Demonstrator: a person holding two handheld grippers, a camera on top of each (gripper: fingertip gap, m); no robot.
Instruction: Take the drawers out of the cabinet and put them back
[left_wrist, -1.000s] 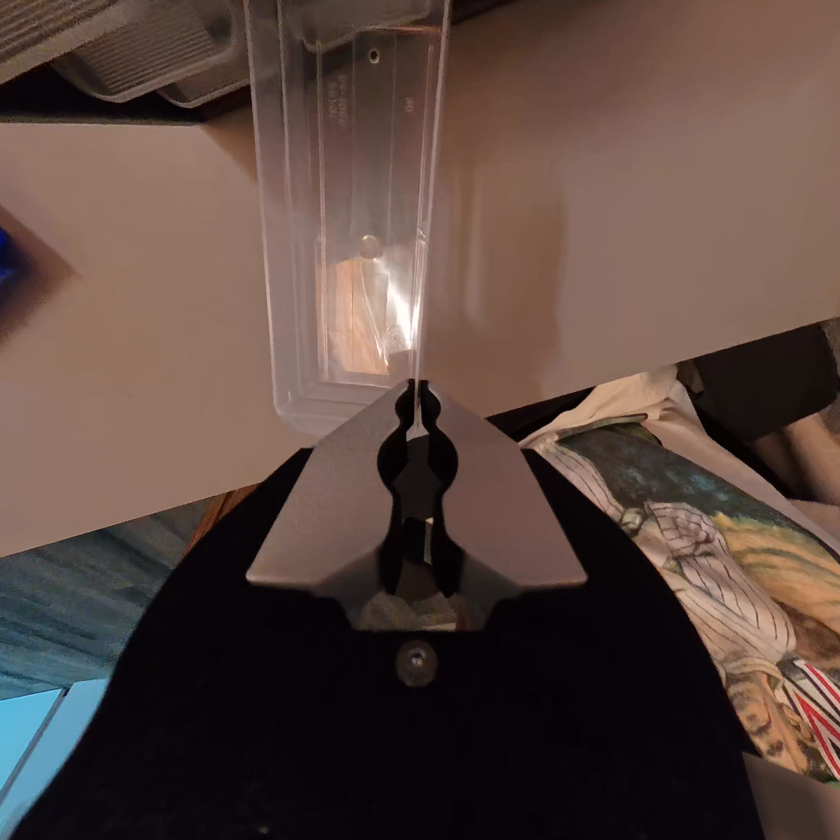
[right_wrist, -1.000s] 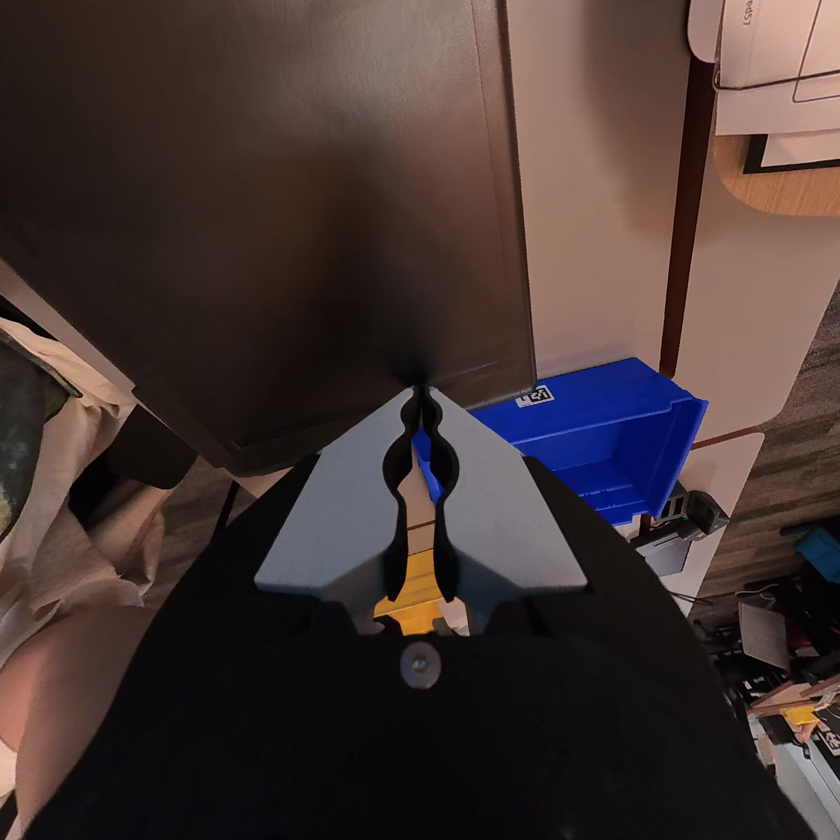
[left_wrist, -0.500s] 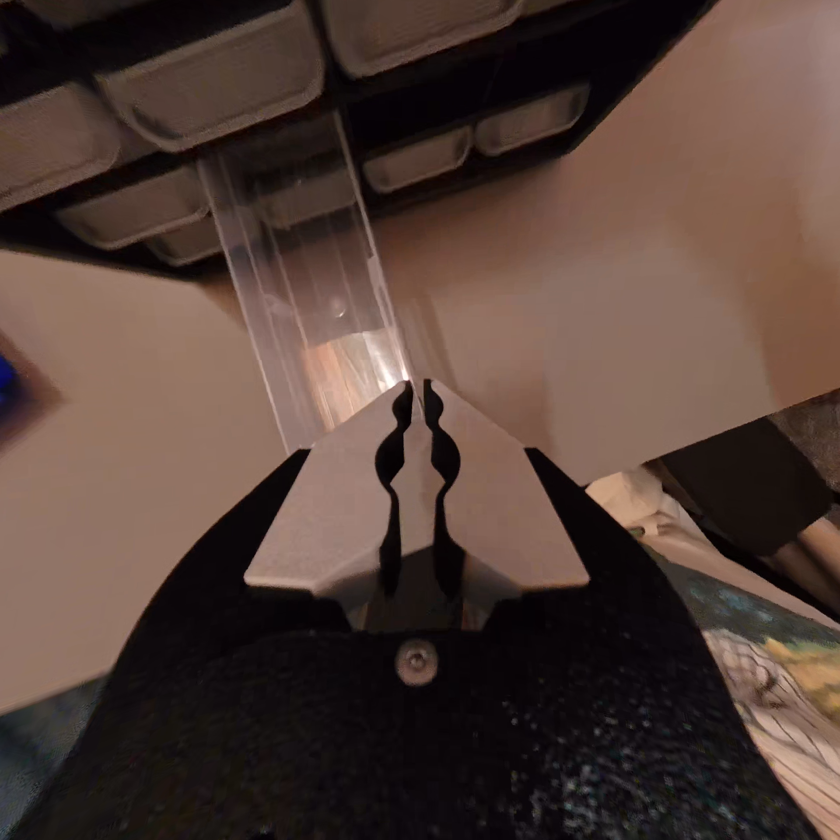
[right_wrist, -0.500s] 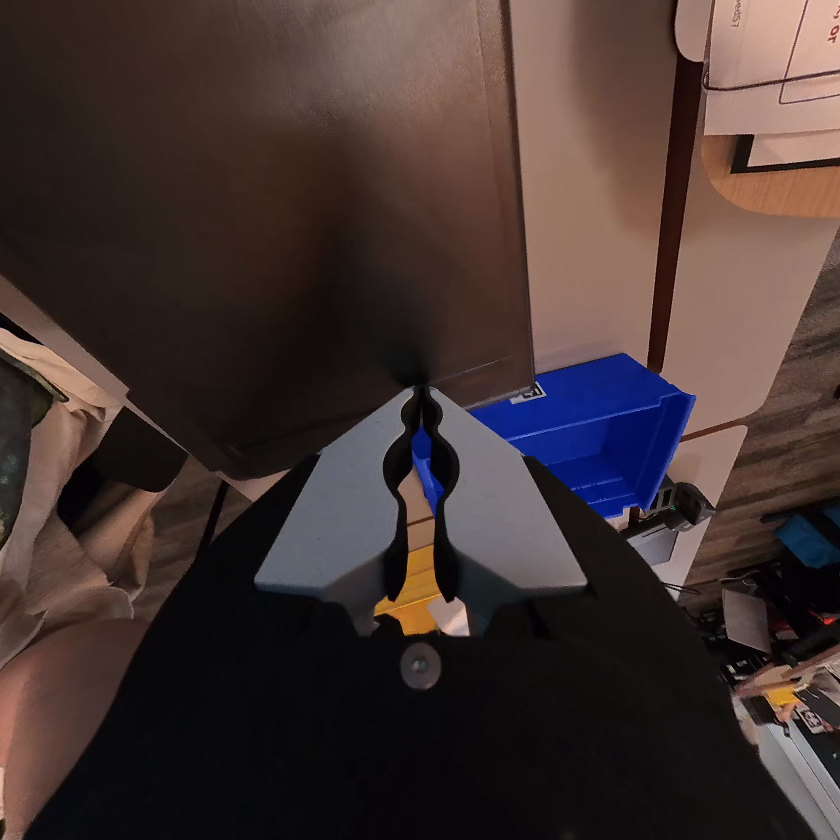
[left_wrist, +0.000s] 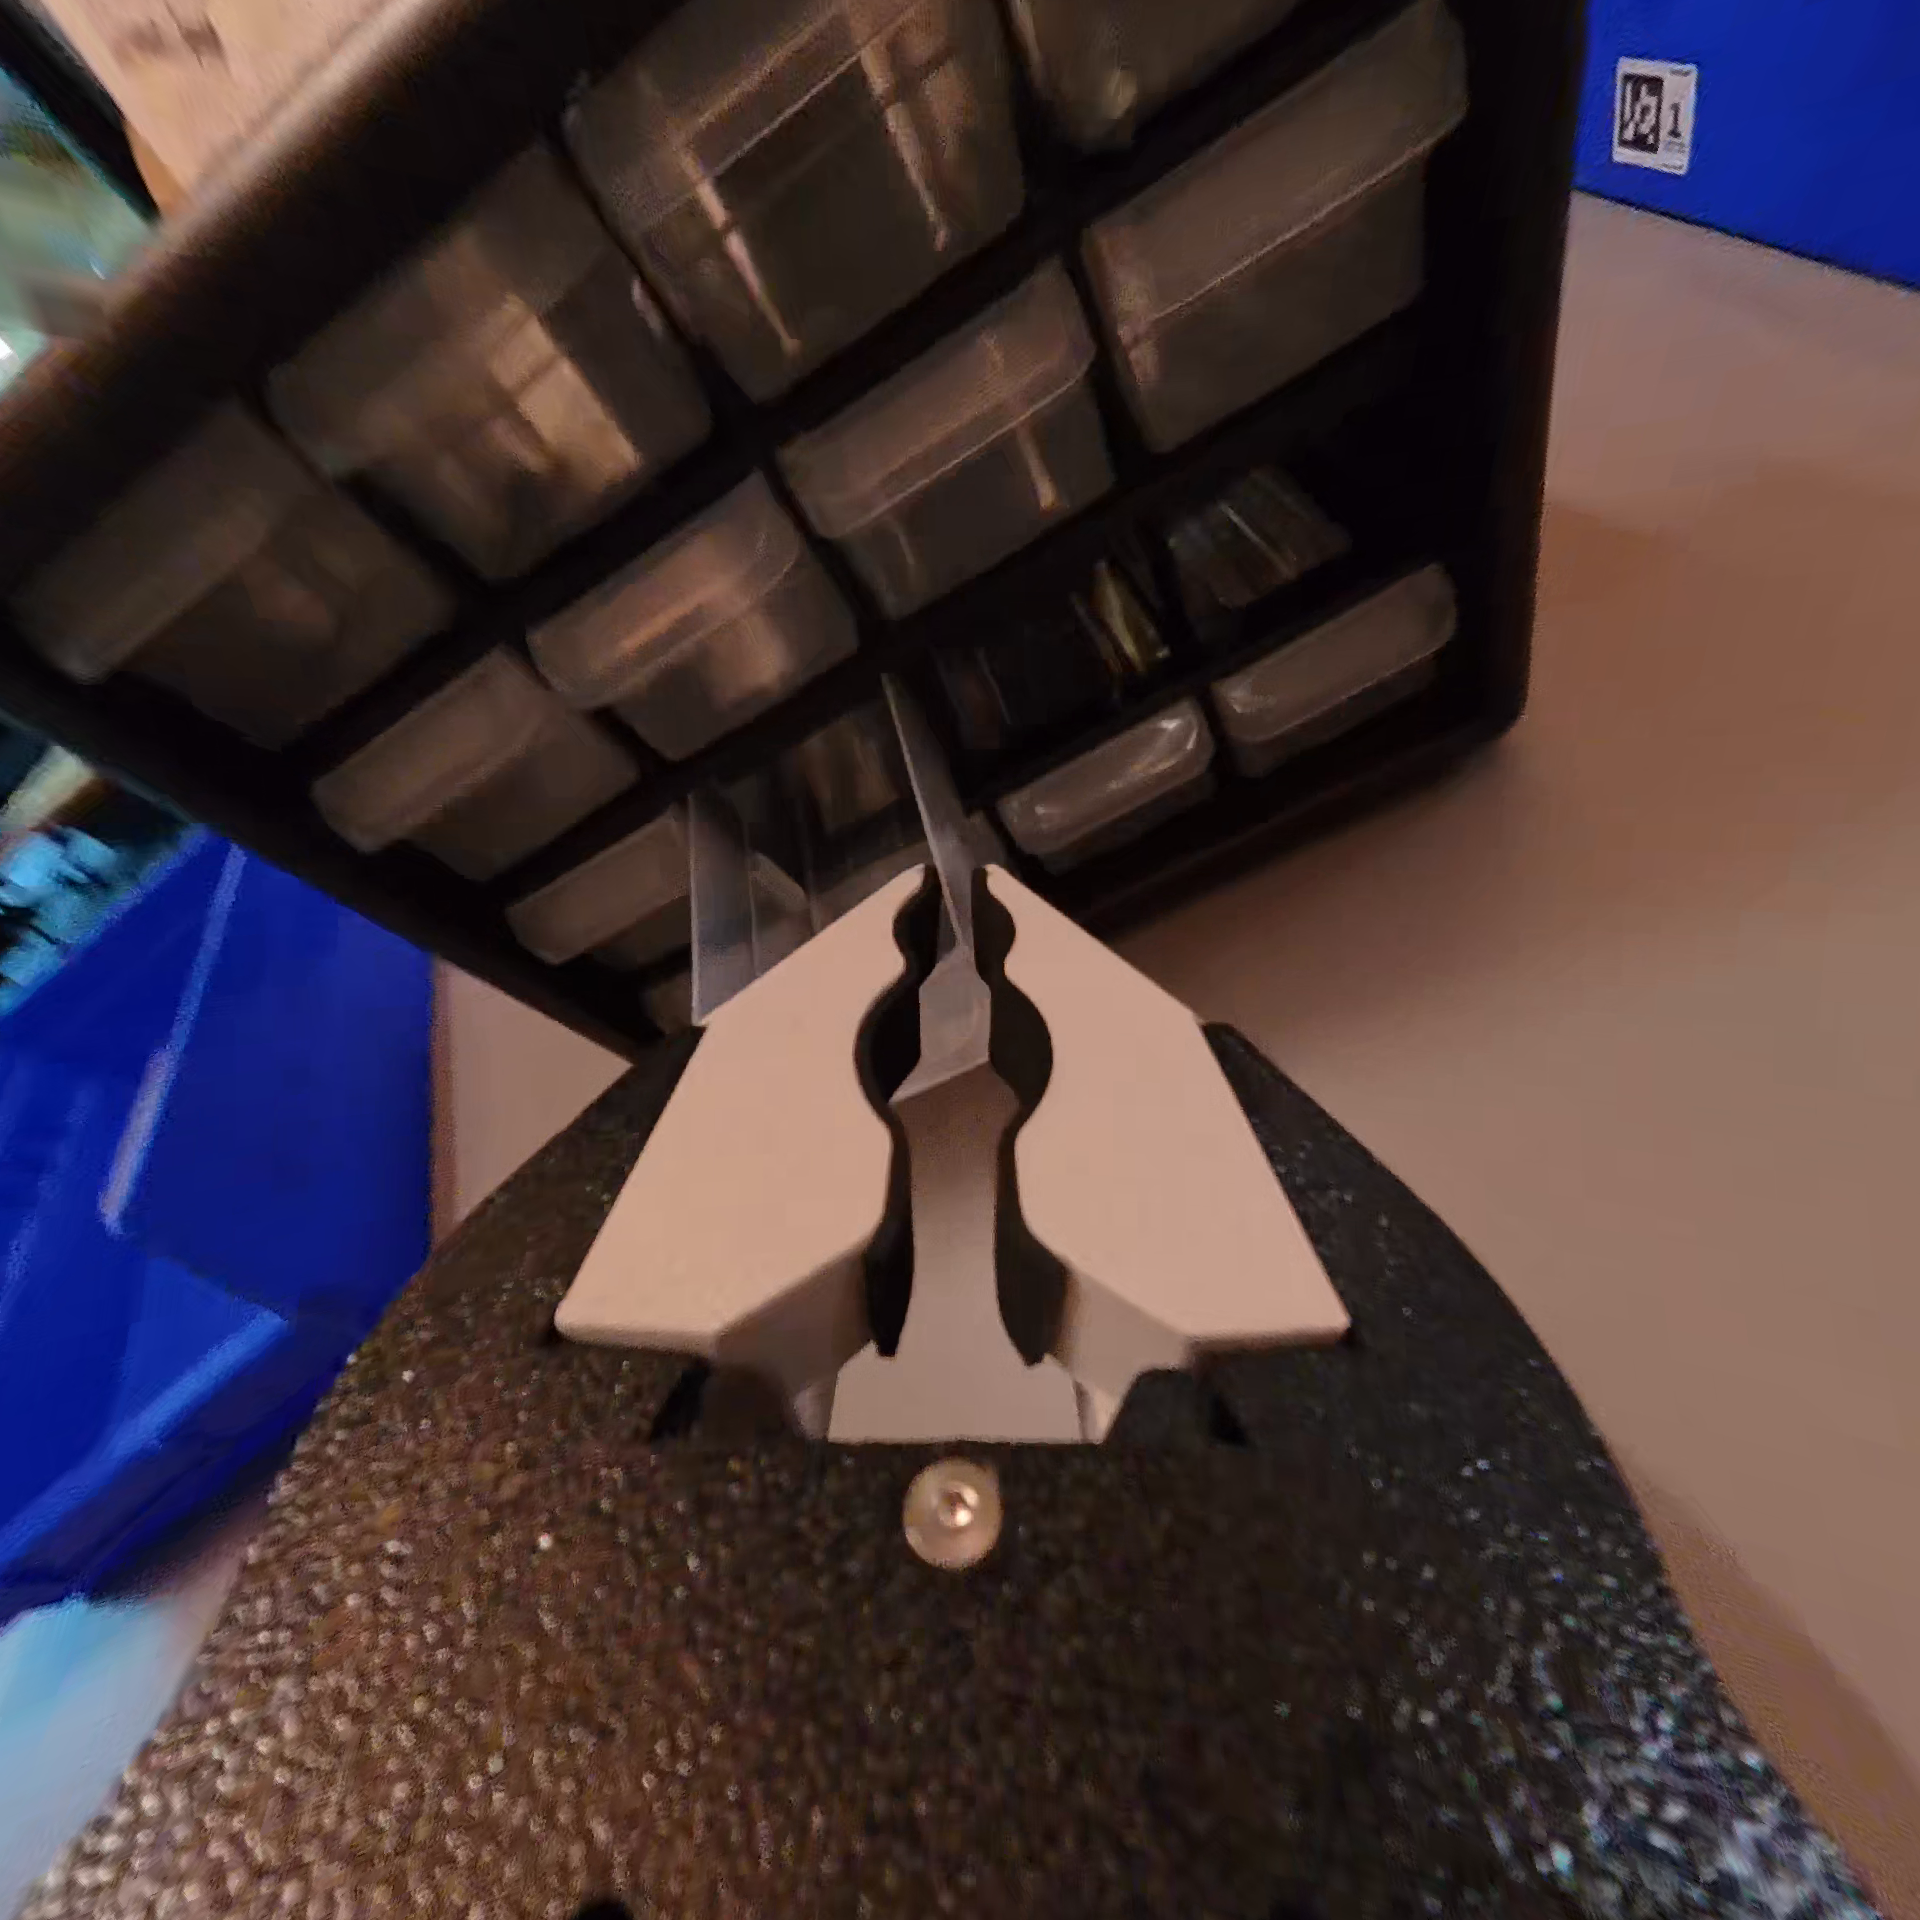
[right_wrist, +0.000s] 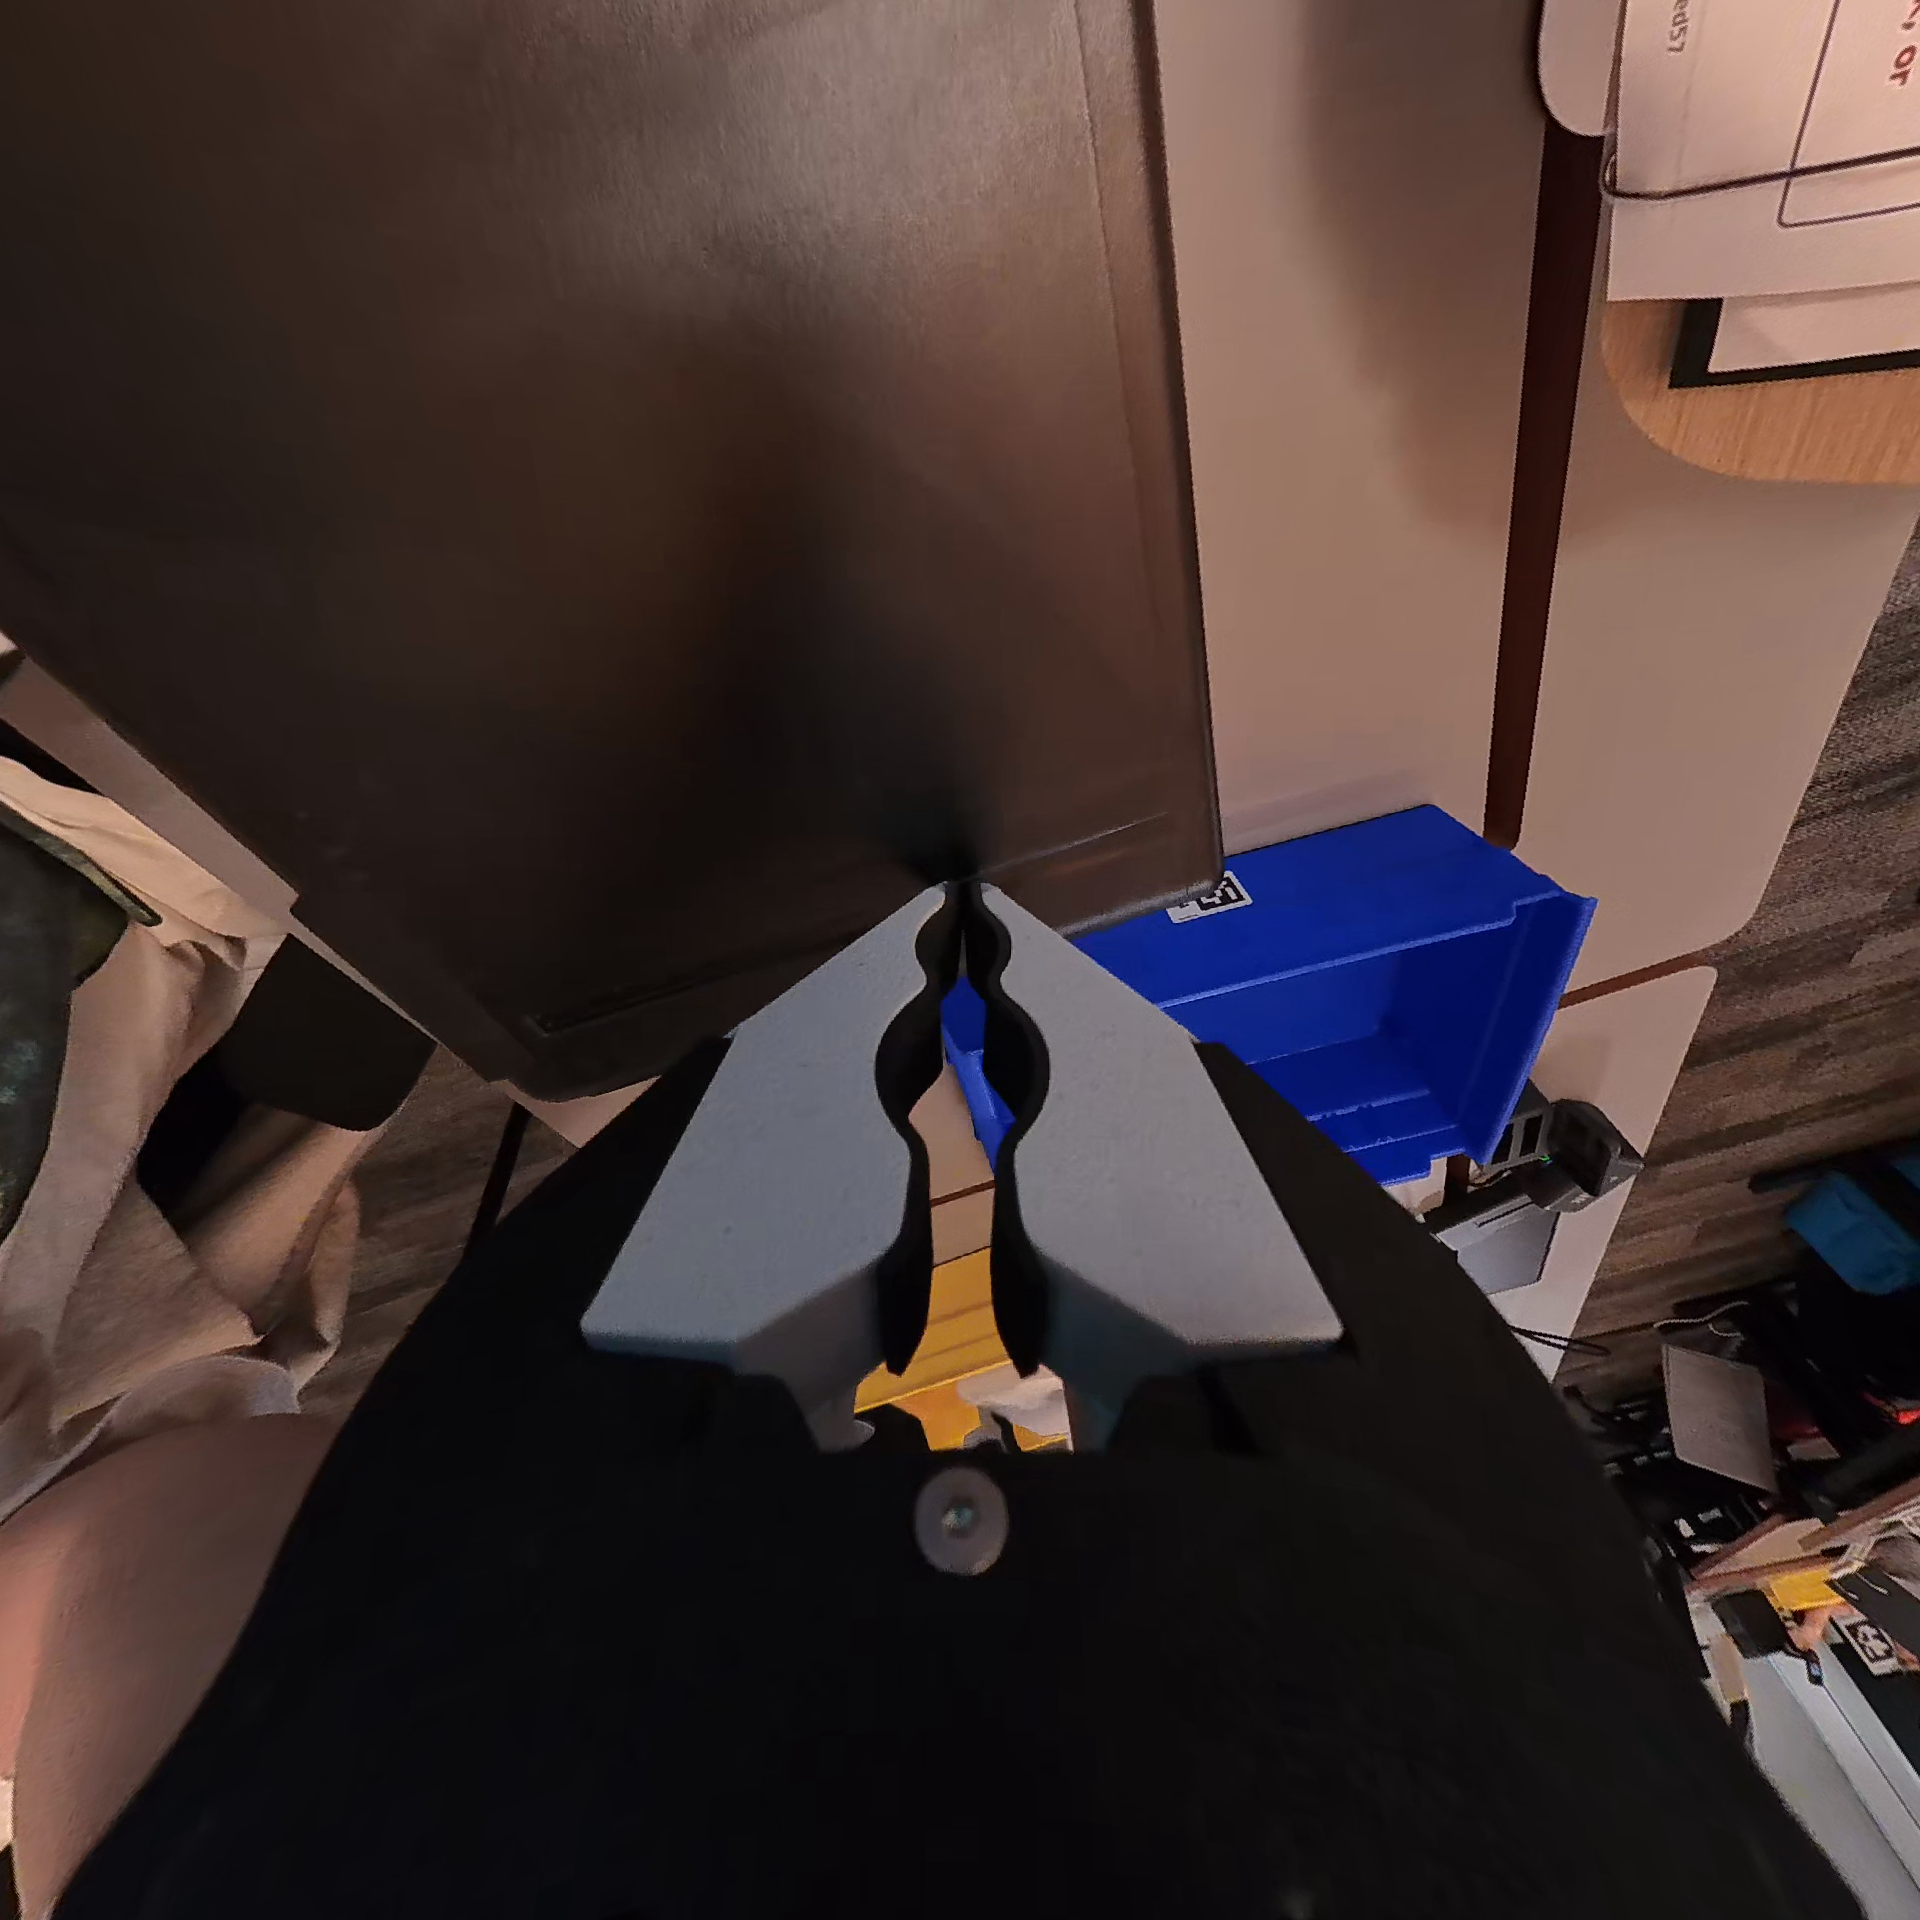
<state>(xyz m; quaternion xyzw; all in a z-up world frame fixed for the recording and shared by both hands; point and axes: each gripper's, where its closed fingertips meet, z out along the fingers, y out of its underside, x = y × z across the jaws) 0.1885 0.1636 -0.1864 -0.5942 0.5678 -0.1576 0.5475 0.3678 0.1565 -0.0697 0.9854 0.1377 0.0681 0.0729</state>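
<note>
My left gripper (left_wrist: 954, 883) is shut on the wall of a clear plastic drawer (left_wrist: 748, 914) and holds it in front of the lower rows of the black cabinet (left_wrist: 1496, 582). The cabinet front shows several clear drawers in their slots and an open dark slot (left_wrist: 1091, 634) near the lower middle. In the right wrist view my right gripper (right_wrist: 962, 891) is shut with its tips pressed on the cabinet's dark top panel (right_wrist: 582, 436) near its corner. It holds nothing between its fingers.
The cabinet stands on a beige table (left_wrist: 1662, 935). A blue bin (left_wrist: 187, 1195) lies to the left in the left wrist view, and a blue bin (right_wrist: 1382, 997) lies past the cabinet in the right wrist view. A person's clothing (right_wrist: 125, 1143) is at the left, and floor clutter (right_wrist: 1766, 1455) at the right.
My left gripper has swung the clear drawer from over the bare table up to the cabinet front, close to its lower rows. The right gripper has stayed pressed on the cabinet top.
</note>
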